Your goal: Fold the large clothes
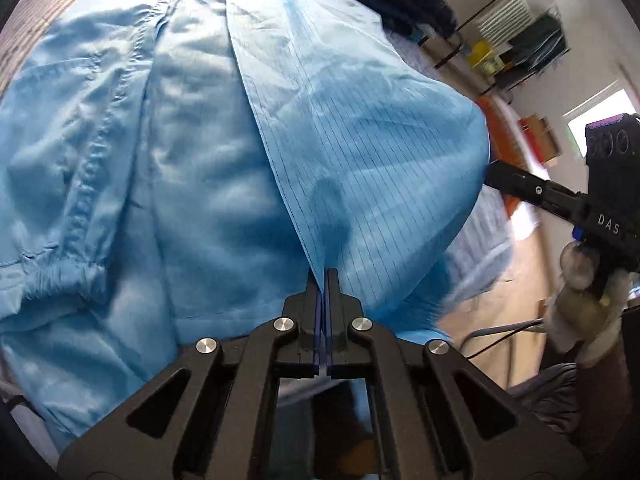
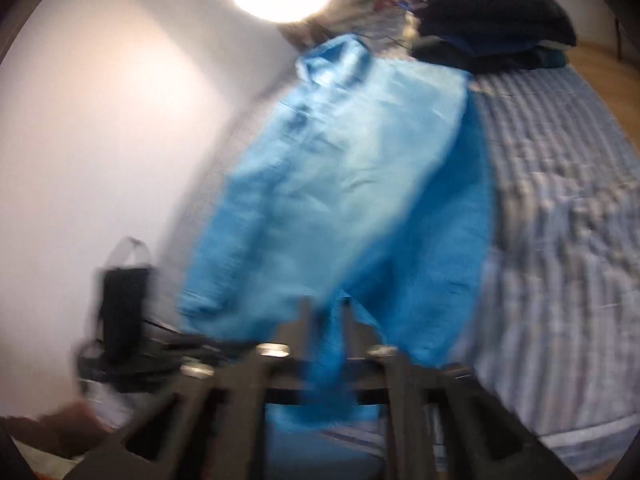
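A large light-blue garment (image 1: 192, 152) with thin dark pinstripes fills the left wrist view. My left gripper (image 1: 325, 274) is shut on a raised fold of its fabric. The right gripper (image 1: 494, 174) shows at the far right of that view, its tip against the garment's right edge. In the blurred right wrist view the garment (image 2: 340, 184) lies spread on the bed, and my right gripper (image 2: 326, 304) has blue cloth between its fingers, which stand a little apart.
A blue-and-white striped bedspread (image 2: 560, 240) covers the bed. Dark folded clothes (image 2: 492, 20) are piled at its far end. A black bag (image 2: 122, 312) stands at the left. A clothes rack (image 1: 520, 40) and boxes stand by the far wall.
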{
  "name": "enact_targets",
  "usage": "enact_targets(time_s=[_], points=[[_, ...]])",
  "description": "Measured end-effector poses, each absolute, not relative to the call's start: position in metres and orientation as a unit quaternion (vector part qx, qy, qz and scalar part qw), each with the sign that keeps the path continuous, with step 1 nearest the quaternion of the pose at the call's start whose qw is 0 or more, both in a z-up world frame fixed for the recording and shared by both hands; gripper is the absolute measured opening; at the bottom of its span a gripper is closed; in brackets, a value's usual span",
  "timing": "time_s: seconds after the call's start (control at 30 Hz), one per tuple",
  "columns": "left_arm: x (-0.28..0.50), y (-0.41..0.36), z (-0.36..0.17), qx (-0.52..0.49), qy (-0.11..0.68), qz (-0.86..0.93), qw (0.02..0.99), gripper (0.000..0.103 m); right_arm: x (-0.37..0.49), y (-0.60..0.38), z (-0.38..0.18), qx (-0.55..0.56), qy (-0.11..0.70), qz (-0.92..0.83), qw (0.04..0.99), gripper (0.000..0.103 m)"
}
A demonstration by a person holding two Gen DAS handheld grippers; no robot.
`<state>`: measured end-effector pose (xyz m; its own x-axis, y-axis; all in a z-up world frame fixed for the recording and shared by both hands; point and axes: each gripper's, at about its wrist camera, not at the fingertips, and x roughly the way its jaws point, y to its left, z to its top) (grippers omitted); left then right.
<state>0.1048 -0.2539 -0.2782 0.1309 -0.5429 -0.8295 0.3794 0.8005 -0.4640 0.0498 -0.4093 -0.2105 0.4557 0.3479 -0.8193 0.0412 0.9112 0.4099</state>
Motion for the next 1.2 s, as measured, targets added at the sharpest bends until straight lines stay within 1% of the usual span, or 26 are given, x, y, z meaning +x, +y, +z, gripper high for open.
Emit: enact_targets(time_s=[0.1,0.17,0.33,0.37,0.43,0.53,0.63,0.7,0.77,0.8,0.83,0.93,1.07,1.1,1.13,1.17,1.2], points=[[0.108,-0.248,-0.284,-0.077,0.59,-0.289,0.75,0.0,0.056,-0.415,-0.237,0.236,0.542,0.129,0.797,0.041],[0.11,-0.241,-0.286,-0.082,0.592,-0.278,0.752,0.0,0.055,-0.411,-0.246,0.203,0.557,0.12,0.796,0.046],[0.112,-0.234,-0.286,-0.078,0.589,-0.273,0.757,0.0,0.057,-0.393,-0.267,0.182,0.59,0.144,0.774,0.045],[0.112,-0.234,-0.287,-0.079,0.589,-0.272,0.756,0.0,0.058,-0.389,-0.27,0.18,0.592,0.148,0.772,0.041],[0.115,-0.235,-0.288,-0.08,0.59,-0.273,0.756,0.0,0.059,-0.382,-0.271,0.197,0.595,0.178,0.759,0.001],[0.114,-0.239,-0.287,-0.088,0.591,-0.286,0.749,0.0,0.048,-0.368,-0.248,0.161,0.575,0.209,0.775,0.0],[0.106,-0.25,-0.28,-0.078,0.585,-0.31,0.745,0.0,0.031,-0.366,-0.214,0.175,0.528,0.271,0.785,0.0],[0.103,-0.258,-0.279,-0.067,0.588,-0.318,0.741,0.0,0.026,-0.369,-0.204,0.167,0.522,0.288,0.785,0.005],[0.102,-0.263,-0.279,-0.052,0.586,-0.32,0.743,0.0,0.031,-0.379,-0.206,0.165,0.526,0.258,0.793,0.03],[0.101,-0.264,-0.278,-0.042,0.584,-0.316,0.747,0.0,0.032,-0.388,-0.209,0.173,0.529,0.238,0.796,0.053],[0.099,-0.263,-0.276,-0.039,0.58,-0.315,0.75,0.0,0.035,-0.398,-0.212,0.185,0.532,0.223,0.796,0.06],[0.099,-0.258,-0.268,-0.035,0.576,-0.304,0.758,0.001,0.048,-0.42,-0.218,0.197,0.532,0.186,0.802,0.059],[0.087,-0.256,-0.237,-0.039,0.537,-0.301,0.787,0.003,0.079,-0.46,-0.22,0.221,0.513,0.117,0.822,0.058],[0.082,-0.26,-0.232,-0.039,0.531,-0.309,0.788,0.01,0.089,-0.467,-0.22,0.218,0.511,0.101,0.826,0.058],[0.077,-0.268,-0.226,-0.04,0.526,-0.324,0.785,0.024,0.1,-0.474,-0.218,0.209,0.506,0.085,0.832,0.058],[0.073,-0.278,-0.221,-0.04,0.521,-0.34,0.782,0.031,0.108,-0.481,-0.216,0.204,0.501,0.07,0.838,0.058],[0.068,-0.288,-0.217,-0.038,0.514,-0.354,0.781,0.042,0.119,-0.489,-0.215,0.207,0.495,0.058,0.842,0.058]])
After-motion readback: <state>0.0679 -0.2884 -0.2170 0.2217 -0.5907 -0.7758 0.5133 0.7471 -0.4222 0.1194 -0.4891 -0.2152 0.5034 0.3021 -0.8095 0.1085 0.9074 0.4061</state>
